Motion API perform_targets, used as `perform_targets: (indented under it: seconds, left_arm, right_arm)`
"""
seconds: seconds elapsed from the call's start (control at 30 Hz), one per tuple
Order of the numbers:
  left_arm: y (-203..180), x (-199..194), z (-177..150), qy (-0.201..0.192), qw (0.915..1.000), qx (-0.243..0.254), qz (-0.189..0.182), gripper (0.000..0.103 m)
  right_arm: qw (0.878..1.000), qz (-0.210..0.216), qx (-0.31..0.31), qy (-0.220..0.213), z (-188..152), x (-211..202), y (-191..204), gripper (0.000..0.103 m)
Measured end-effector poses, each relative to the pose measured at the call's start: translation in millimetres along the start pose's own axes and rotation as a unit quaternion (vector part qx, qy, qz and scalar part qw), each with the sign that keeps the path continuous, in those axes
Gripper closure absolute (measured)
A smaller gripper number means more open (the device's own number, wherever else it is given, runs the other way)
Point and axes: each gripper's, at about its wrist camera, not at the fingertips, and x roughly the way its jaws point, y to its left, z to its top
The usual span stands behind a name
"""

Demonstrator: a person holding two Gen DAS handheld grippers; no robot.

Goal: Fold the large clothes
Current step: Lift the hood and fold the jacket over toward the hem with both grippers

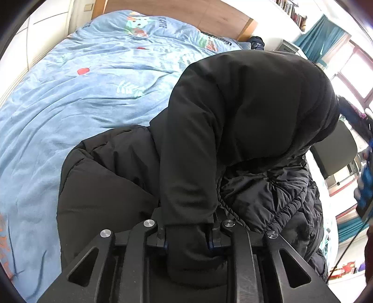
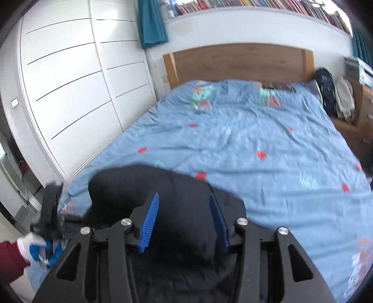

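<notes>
In the left wrist view, the left gripper [image 1: 188, 235] is filling the bottom of the frame, and its jaws are clamping a thick fold of a black puffer coat [image 1: 244, 111]. The gripped fold is rising from the jaws toward the upper right, where a smooth bulging part of the coat is arching over the centre of the picture. Below it, at lower right, the crinkled quilted lining [image 1: 279, 198] is showing, and a padded panel is lying at lower left on the bed. The blue bedspread [image 1: 70, 105], printed with small red and green shapes, is covering the left half of the frame. A wooden headboard [image 1: 186, 14] is standing at the top edge.

In the right wrist view, which is blurred, the right gripper [image 2: 184, 221] is sitting at the bottom centre with its blue pads [image 2: 149, 221] spread apart, jaws open. A bunched part of the black coat [image 2: 181, 198] is lying between and just beyond the pads on the bedspread [image 2: 256, 144]. At lower left, a white-gloved hand [image 2: 30, 247] is holding the other gripper's handle. White wardrobe doors [image 2: 77, 77] are filling the upper left.
</notes>
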Motion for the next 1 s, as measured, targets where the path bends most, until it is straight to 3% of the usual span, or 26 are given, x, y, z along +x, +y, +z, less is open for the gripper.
perform_targets:
  seconds: [0.17,0.3,0.43,0.53,0.67,0.77,0.93,1.0]
  left_arm:
    - [0,-26,5,-0.016,0.9998,-0.007,-0.009,0.065]
    - [3,-56,19,-0.057,0.9978,-0.024,-0.024,0.054]
    - [-6,-67,46,-0.091,0.9951,-0.025,-0.029,0.045]
    - [-17,-58,76,-0.104,0.9941,-0.016,-0.026,0.040]
    - [-35,-16,109,-0.085,0.9962,-0.004,-0.017,0.040]
    - [-36,23,111,-0.049,0.9988,-0.005,0.006,0.040]
    - [-28,68,70,0.010,0.9996,-0.003,0.026,0.042]
    - [-29,72,55,0.018,0.9993,0.009,0.031,0.042]
  right_arm:
    - [1.000,0.002,-0.020,0.015,34,33,19,0.056]
    - [0.997,0.007,-0.021,0.069,38,74,18,0.055]
    - [0.992,0.028,-0.034,0.121,8,95,23,0.055]
    - [0.983,0.042,-0.064,0.168,-34,109,36,0.055]
    - [0.975,0.041,-0.073,0.205,-78,123,41,0.055]
    - [0.975,0.039,-0.064,0.208,-94,125,38,0.055]
    - [0.974,0.045,-0.063,0.215,-101,119,36,0.055]
    - [0.978,0.059,-0.047,0.195,-88,104,34,0.055]
